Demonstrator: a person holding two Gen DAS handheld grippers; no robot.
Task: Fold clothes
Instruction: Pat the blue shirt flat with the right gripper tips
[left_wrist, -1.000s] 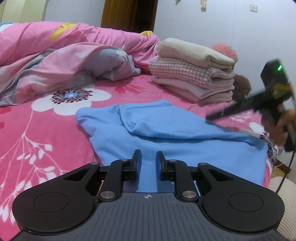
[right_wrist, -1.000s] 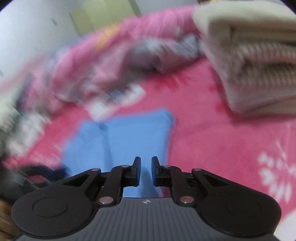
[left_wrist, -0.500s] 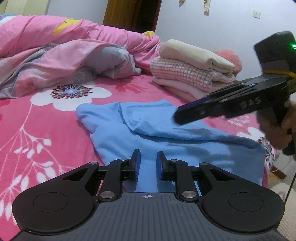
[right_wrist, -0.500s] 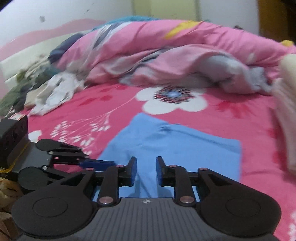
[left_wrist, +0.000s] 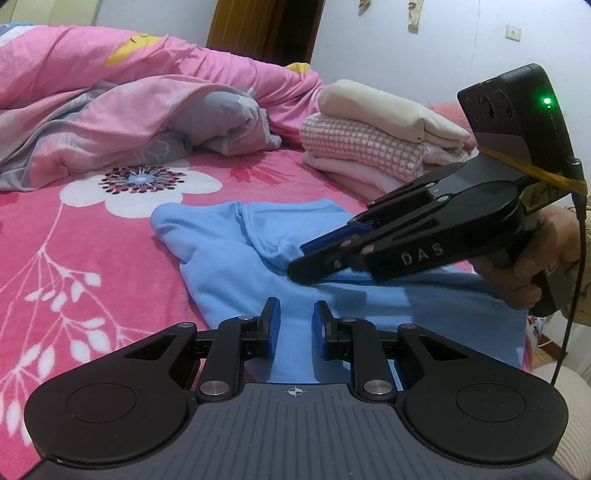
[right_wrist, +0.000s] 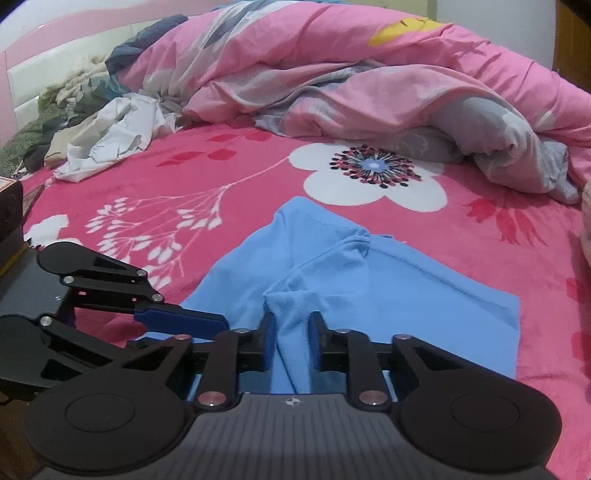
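A blue garment (left_wrist: 258, 258) lies partly folded on the bed (left_wrist: 74, 258), spread over a pink floral blanket with a large white flower (right_wrist: 373, 177) printed just beyond the garment's far corner. Taking the garment as the landmark: the right tongs (right_wrist: 291, 332) sit at its near edge, and their jaws have just been closing, with a raised fold of the blue cloth pinched between the blue pads (right_wrist: 269, 343); in the left wrist view the same tongs (left_wrist: 306, 258) reach in from the right side, their tips at a ridge of the cloth, held by a hand (left_wrist: 535, 266) at the picture's right edge. The left tongs (left_wrist: 295, 325) hover over the garment's near part with a narrow gap between their pads and only flat blue cloth seen through it, nothing gripped. Beyond the garment on its right stands a stack of folded clothes (left_wrist: 376, 140), cream on top, then a pink checked piece, then pale pink. Behind the garment a rumpled pink and grey duvet (right_wrist: 369, 81) runs across the bed, and off to its far left lies a heap of crumpled white and dark clothing (right_wrist: 99, 125).
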